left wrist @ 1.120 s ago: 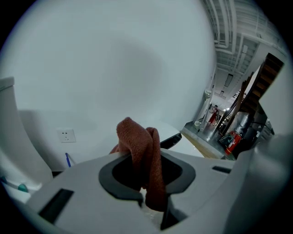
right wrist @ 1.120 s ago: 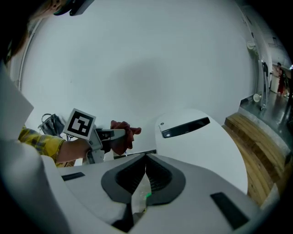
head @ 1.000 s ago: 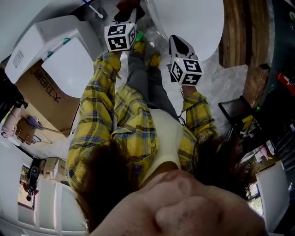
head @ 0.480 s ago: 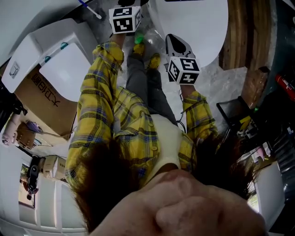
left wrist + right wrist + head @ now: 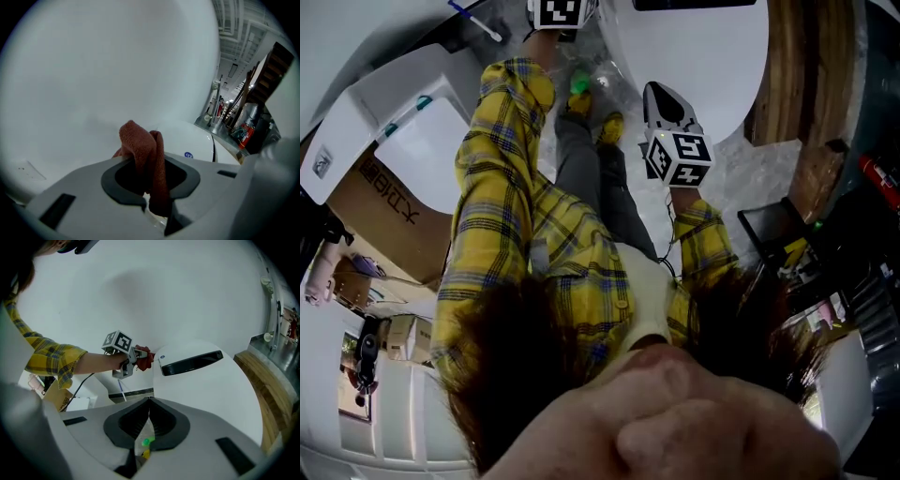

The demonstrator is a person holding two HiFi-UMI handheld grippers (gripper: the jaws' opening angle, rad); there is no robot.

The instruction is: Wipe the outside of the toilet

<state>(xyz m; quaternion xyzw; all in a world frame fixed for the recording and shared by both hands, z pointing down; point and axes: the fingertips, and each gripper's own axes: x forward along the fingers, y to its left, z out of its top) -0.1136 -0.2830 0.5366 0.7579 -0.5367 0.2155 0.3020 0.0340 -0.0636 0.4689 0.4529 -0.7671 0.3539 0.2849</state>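
A white toilet (image 5: 206, 390) with a black slot (image 5: 190, 363) near its top stands in front of me; the head view shows it at top right (image 5: 694, 47). My left gripper (image 5: 150, 192) is shut on a red-brown cloth (image 5: 140, 145), which sits right against the toilet's white outer surface (image 5: 103, 70). In the right gripper view that left gripper (image 5: 139, 355) holds the cloth (image 5: 145, 358) at the toilet's upper left edge. My right gripper (image 5: 149, 404) is shut with nothing in it and hangs back over the toilet's side, its marker cube (image 5: 678, 155) nearer my body.
A second white toilet (image 5: 412, 131) and a cardboard box (image 5: 384, 202) stand to the left. A wooden panel (image 5: 783, 66) and a black stand (image 5: 778, 230) are at the right. My yellow shoes (image 5: 609, 122) are on the grey floor beside the toilet base.
My left arm has stretched forward, carrying the left gripper and cloth to the top edge of the head view. The right gripper has barely moved.
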